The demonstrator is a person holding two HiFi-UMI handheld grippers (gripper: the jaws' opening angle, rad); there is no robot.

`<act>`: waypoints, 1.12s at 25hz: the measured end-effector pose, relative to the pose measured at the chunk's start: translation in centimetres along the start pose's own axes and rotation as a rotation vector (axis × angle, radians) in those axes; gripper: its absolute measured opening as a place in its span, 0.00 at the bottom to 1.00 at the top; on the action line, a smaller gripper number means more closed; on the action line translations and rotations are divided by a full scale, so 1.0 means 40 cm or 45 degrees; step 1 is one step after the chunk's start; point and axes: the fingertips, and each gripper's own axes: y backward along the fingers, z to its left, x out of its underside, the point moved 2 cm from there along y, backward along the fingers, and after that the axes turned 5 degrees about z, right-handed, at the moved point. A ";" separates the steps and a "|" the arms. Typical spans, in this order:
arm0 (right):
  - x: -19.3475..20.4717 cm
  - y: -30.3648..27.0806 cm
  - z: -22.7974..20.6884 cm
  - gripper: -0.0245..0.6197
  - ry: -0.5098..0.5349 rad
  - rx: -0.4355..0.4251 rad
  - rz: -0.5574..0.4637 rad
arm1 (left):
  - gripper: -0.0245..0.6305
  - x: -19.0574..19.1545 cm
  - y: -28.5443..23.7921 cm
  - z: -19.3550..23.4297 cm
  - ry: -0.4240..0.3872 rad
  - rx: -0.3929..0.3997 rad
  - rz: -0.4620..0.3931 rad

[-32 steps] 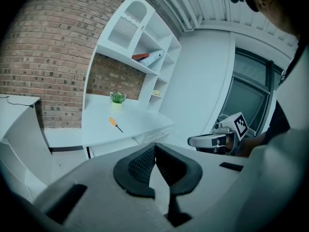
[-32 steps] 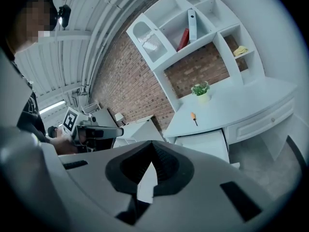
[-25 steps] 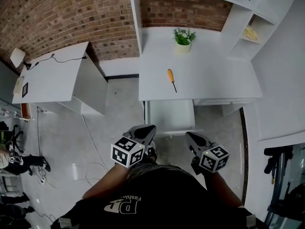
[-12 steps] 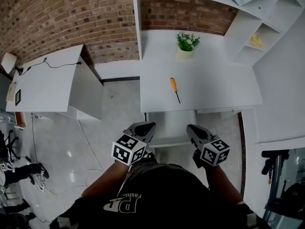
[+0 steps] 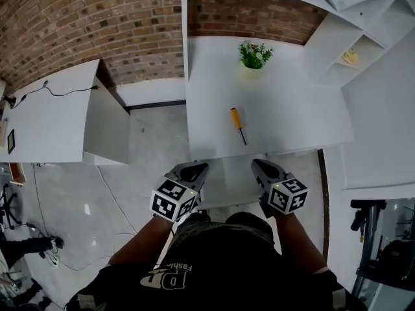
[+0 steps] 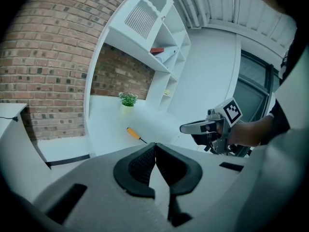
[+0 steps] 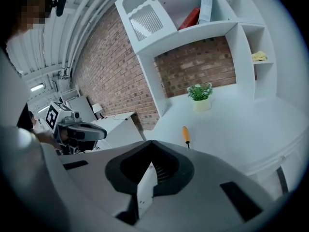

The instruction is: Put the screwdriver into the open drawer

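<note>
An orange-handled screwdriver lies alone on the white desk, tip toward the front edge. It also shows in the left gripper view as the screwdriver and in the right gripper view as the screwdriver. Under the desk's front edge the open drawer stands pulled out, with a gripper on each side of it. My left gripper is shut and holds nothing. My right gripper is likewise shut and empty. Both are short of the desk, well away from the screwdriver.
A small potted plant stands at the back of the desk against the brick wall. White shelving rises on the right. A second white table stands to the left across the grey floor.
Both grippers have come closer to the desk, so the open drawer now lies between them. The screwdriver has not moved on the desk.
</note>
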 end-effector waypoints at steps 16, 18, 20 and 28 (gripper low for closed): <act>-0.066 -0.231 -0.149 0.05 0.104 0.062 0.150 | 0.07 0.026 -0.013 0.096 0.149 -0.131 -0.005; -0.066 -0.258 -0.172 0.05 0.103 0.069 0.176 | 0.07 0.030 -0.012 0.103 0.184 -0.158 -0.009; -0.065 -0.282 -0.194 0.05 0.094 0.080 0.197 | 0.07 0.035 -0.013 0.107 0.205 -0.178 -0.010; -0.046 -0.391 -0.282 0.10 0.065 0.130 0.280 | 0.07 0.052 -0.005 0.129 0.299 -0.242 -0.002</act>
